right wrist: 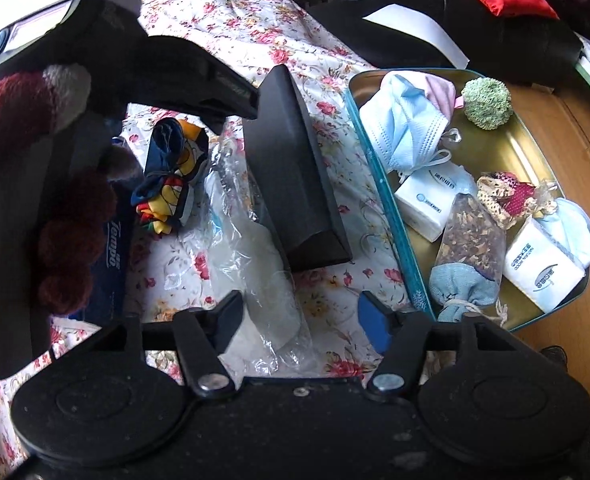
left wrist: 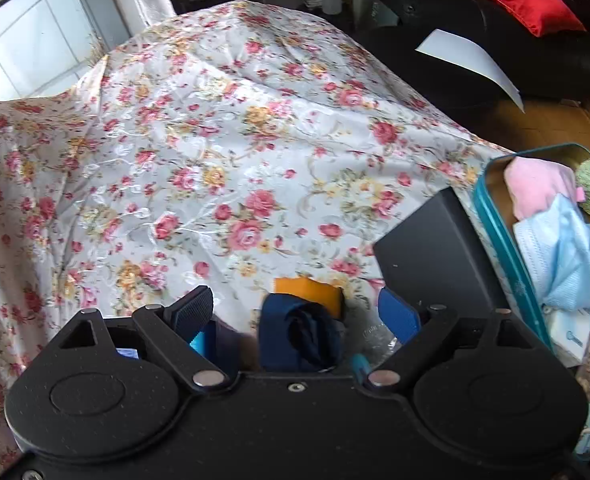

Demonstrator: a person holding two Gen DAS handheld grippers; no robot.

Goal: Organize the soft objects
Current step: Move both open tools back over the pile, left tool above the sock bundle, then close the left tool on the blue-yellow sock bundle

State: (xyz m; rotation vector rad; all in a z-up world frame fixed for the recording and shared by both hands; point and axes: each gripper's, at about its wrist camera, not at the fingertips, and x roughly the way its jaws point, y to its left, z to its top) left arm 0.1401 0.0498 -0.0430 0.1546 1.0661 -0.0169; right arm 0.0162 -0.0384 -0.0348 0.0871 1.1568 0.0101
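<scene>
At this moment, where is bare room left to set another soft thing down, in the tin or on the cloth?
The teal-rimmed metal tin has bare gold floor at its far right, beyond the green pompom; its near half is crowded with tissue packs, masks and sachets. The floral tablecloth lies bare beyond the black wedge-shaped case. The near cloth around the colourful rolled fabric is cluttered.

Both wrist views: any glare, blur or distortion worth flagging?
Left wrist view: fisheye bends the floral cloth; bright window at top left is washed out; mild blur. Right wrist view: sunlight glares off the tin's gold floor; the near sleeve at left is soft and dark.
</scene>
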